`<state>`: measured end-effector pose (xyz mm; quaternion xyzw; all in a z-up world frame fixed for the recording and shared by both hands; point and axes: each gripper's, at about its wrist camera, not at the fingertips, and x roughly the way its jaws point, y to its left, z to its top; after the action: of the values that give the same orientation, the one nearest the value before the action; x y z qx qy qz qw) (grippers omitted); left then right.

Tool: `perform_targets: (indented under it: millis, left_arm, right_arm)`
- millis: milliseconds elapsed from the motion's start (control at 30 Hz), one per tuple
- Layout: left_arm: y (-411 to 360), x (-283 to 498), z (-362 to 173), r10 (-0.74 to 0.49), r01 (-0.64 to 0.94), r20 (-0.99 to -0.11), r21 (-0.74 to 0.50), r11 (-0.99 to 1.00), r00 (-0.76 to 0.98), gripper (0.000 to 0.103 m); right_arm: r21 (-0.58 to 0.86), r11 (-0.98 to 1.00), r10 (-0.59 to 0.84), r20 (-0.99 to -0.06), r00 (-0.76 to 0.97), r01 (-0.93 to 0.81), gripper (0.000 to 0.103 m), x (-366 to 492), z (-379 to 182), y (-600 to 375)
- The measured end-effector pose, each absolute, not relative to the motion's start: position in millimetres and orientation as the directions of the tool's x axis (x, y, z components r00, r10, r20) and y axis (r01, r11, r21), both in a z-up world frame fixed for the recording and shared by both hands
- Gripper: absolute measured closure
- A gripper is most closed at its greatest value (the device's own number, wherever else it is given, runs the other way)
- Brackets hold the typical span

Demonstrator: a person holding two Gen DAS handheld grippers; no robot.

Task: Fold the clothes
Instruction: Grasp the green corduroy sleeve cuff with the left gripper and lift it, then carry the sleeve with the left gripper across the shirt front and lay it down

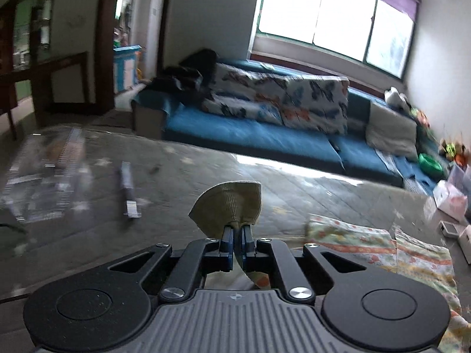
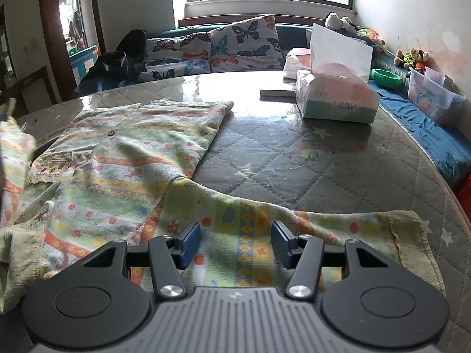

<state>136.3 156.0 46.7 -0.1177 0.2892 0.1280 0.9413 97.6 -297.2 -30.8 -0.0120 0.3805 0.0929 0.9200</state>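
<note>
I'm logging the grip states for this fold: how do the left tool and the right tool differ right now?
The left tool is shut on the ribbed cuff; the right tool stands open. The left tool has the cuff lifted clear of the table, while the right tool hangs over the patterned garment lying there, gripping nothing. Both have blue pads and black linkages.

A quilted, glossy table [image 2: 294, 158] bears a patterned garment [image 2: 117, 164] and tissue pack [image 2: 335, 100].
</note>
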Motion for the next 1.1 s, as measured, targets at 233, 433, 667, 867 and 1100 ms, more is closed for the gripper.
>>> perform_targets:
  millis: [233,433,667,867,1100]
  left_arm:
    - [193,86,30,0.235,-0.387,-0.595,-0.141,0.911,0.769,0.097]
    - [209,72,1,0.265,-0.434,-0.643,-0.117,0.894,0.719,0.098]
    - [217,66,-9,0.249,-0.439,-0.659,-0.137,0.888,0.71,0.097]
    - [219,63,-12,0.241,-0.447,-0.659,-0.161,0.88,0.713,0.097]
    - [225,59,-13,0.24,-0.451,-0.661,-0.168,0.876,0.711,0.097]
  right_arm:
    - [0.0,0.978,0.149,-0.7,0.698,-0.209,0.048,91,-19,-287]
    - [0.005,0.931,0.273,-0.675,0.685,-0.366,0.048,68,9,-251]
    - [0.069,0.802,0.465,-0.696,0.546,-0.594,0.048,47,15,-186]
    - [0.042,0.729,0.498,-0.718,0.487,-0.684,0.053,33,4,-144]
    - [0.015,0.704,0.471,-0.758,0.452,-0.71,0.071,34,-19,-133]
